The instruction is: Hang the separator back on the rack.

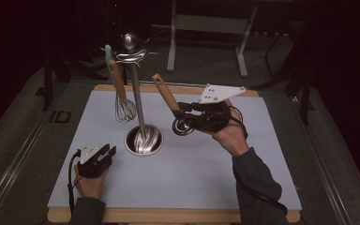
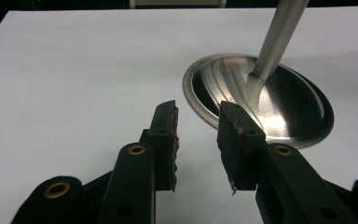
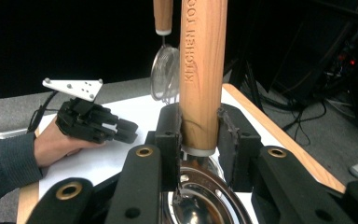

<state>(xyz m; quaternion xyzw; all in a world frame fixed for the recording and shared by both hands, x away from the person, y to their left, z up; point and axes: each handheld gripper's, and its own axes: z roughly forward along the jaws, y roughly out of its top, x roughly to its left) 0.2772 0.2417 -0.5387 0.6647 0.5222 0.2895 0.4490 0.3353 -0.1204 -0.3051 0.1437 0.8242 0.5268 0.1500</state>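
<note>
Right hand-held gripper [image 1: 183, 118] is clenching the wooden handle [image 3: 203, 74] of a metal ladle [image 1: 182, 126], tilting it up above the table [image 1: 215, 187], likely for hanging on the utensil stand [image 1: 138, 93] beside the whisk [image 1: 124, 108]. Left hand-held gripper [image 1: 107, 153] is resting released near the stand's base [image 2: 279, 102], leaving open room between.

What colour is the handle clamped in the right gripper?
Light brown wood, on the wooden-handled metal utensil in the right gripper; clearest in the right gripper view.
</note>
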